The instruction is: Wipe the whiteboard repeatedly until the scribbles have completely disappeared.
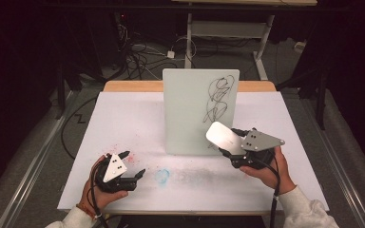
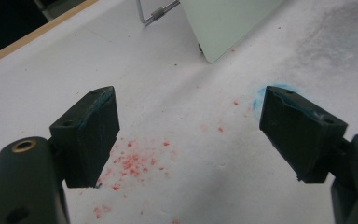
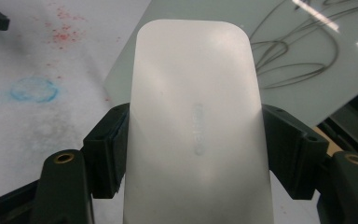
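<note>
Right gripper [image 1: 231, 142] jaws pinching eraser [image 3: 196, 121] by its sides, near board [image 1: 190, 109]. Best pressed flat on scribble [image 1: 218, 97]. Left gripper [image 1: 134, 164] jaws spread, idle.

eraser [image 1: 222, 137]: white, rounded block | held raised | touching upright whiteboard [image 1: 190, 102] with black scribbles

Your white eraser [image 3: 196, 126] runs off the bottom edge in the right gripper view, its embossed lettering too blurred to read, and it hides the whiteboard's [image 3: 279, 42] lower scribbles.
</note>
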`<state>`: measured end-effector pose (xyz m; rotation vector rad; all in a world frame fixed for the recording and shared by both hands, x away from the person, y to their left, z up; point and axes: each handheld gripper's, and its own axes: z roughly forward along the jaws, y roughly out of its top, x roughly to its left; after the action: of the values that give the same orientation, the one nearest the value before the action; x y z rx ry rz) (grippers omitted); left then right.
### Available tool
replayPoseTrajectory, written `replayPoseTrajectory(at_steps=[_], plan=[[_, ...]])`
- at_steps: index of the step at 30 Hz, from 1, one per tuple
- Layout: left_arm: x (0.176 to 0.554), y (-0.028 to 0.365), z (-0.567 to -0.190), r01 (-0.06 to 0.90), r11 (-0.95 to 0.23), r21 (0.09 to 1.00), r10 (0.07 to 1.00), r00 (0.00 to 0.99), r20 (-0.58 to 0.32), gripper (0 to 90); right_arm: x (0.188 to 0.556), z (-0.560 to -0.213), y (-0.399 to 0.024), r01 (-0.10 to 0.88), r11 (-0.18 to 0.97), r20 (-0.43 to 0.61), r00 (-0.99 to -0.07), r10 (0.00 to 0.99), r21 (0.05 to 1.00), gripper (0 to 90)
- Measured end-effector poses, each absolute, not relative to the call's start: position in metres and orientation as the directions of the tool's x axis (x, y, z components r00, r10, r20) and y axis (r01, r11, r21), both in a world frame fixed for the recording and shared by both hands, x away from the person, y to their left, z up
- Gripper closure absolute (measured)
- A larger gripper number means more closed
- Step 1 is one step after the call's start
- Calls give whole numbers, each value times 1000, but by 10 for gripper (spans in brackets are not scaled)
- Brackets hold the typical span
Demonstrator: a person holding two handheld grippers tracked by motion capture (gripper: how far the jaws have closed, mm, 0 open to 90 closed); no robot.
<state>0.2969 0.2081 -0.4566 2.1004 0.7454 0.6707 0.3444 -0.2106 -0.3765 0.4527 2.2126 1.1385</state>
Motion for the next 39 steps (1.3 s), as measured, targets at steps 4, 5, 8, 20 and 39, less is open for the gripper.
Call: replayPoseTrajectory(at_steps=[4,5,8,20,39], plan=[[295,206,-456,273,-528,804,690,691,218,192,344,-371,-215,6,553,-384,-713,586,833,312],[295,206,-456,273,-528,804,690,691,218,192,344,-369,-216,-6,549,-396,-698,596,836,312],[294,207,-456,275,-525,805,691,690,215,192,344,-363,-220,-19,532,-412,-657,631,846,312],[295,205,-457,277,-525,804,689,693,211,192,358,-348,-221,-63,532,-484,-515,707,844,312],[295,206,-457,278,-524,805,688,695,208,192,380,-320,-203,-118,560,-560,-371,741,820,312]])
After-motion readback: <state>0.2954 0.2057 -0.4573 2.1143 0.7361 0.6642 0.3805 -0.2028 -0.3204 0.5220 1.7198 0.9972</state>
